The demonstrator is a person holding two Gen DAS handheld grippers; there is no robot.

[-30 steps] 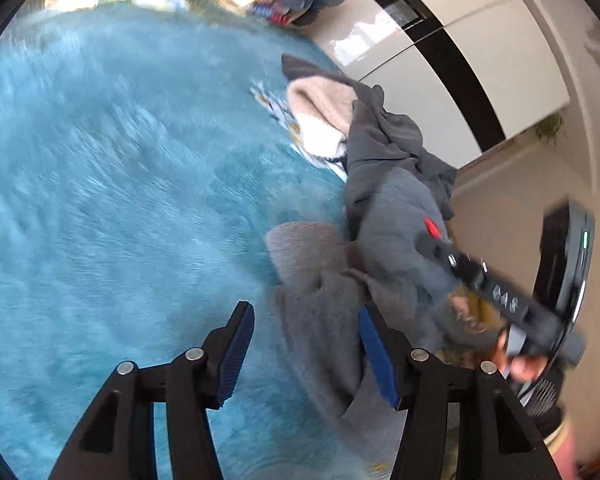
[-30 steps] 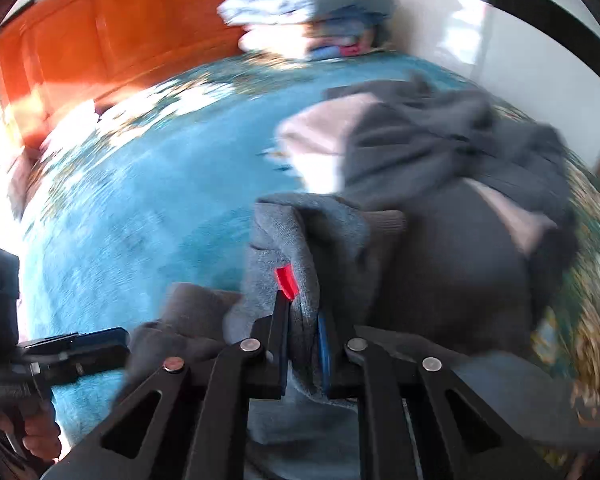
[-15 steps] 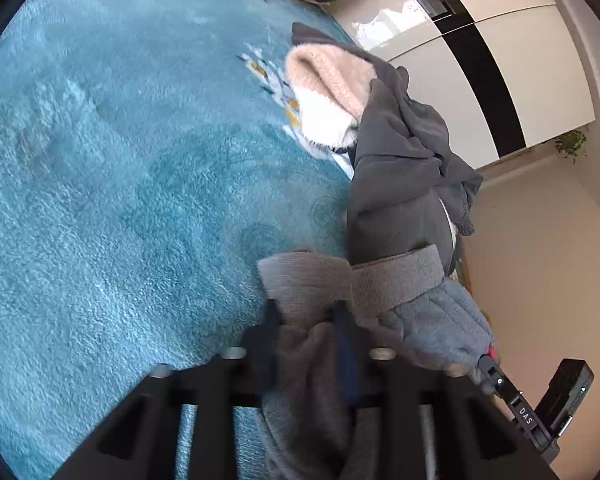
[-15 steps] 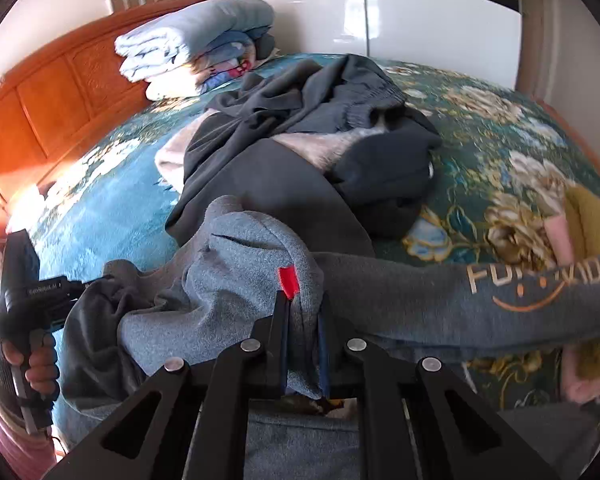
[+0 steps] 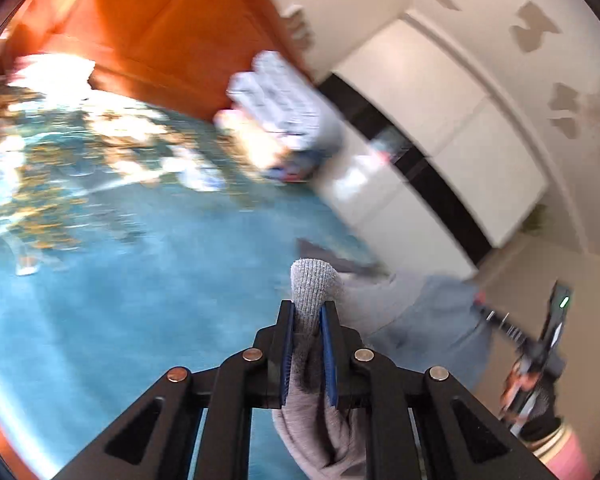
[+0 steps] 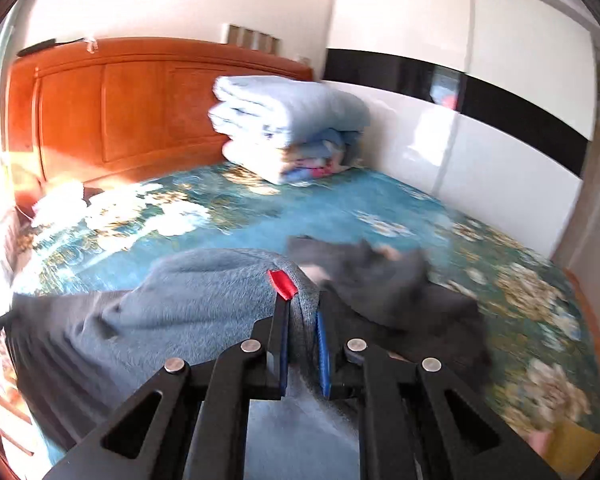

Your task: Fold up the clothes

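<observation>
No text, label, brand or number can be read in either view. The red tab (image 6: 283, 284) on the grey garment (image 6: 204, 300) bears no legible mark, and the right claw's handle (image 5: 540, 344), seen from the left wrist, is too blurred for any lettering to be made out.

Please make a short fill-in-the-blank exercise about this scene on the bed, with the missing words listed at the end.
1. The left gripper is shut on a ribbed ____ cuff.
2. The right gripper grips the grey garment next to a small ____ tag.
3. The folded light-blue blankets are stacked in front of the ____ headboard.
4. The bedspread is mainly ____ with a flower pattern.

Missing words: grey; red; wooden; blue
</observation>
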